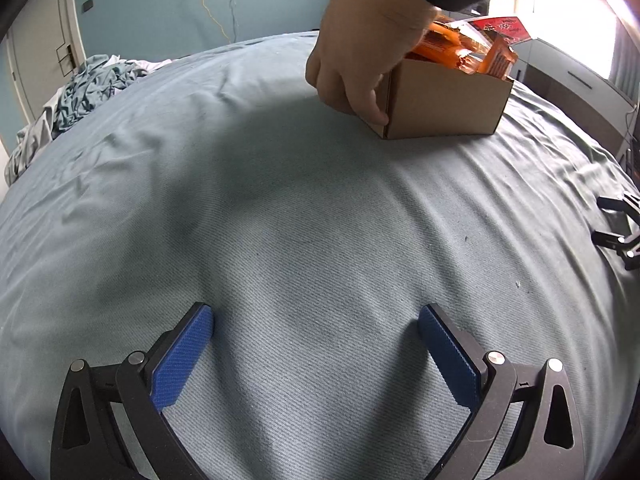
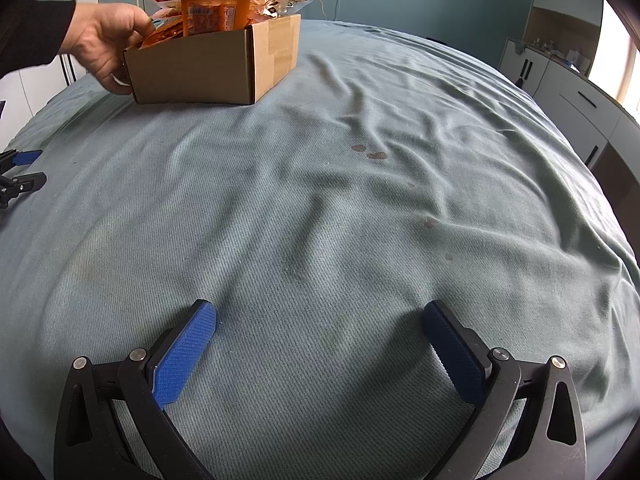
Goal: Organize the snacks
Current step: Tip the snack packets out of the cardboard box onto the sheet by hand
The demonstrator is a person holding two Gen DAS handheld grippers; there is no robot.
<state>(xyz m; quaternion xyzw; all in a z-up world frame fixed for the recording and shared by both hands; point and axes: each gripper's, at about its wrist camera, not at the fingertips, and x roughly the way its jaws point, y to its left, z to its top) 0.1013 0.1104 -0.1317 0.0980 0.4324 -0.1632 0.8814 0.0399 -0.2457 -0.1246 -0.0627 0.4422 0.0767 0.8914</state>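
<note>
Blue-grey bedsheet [image 2: 360,200] bears the cardboard box [image 2: 208,68] of snack packets [image 2: 212,12], light, crinkly, best pinched at a sealed edge; my left gripper [image 1: 316,320] and right gripper [image 2: 320,316] lie well short of the box, jaws wide, empty.

Blue-green wall [image 1: 152,4], grey bedsheet [image 2: 360,208] — white cabinets [image 2: 576,96], bright window [image 1: 576,28]
</note>
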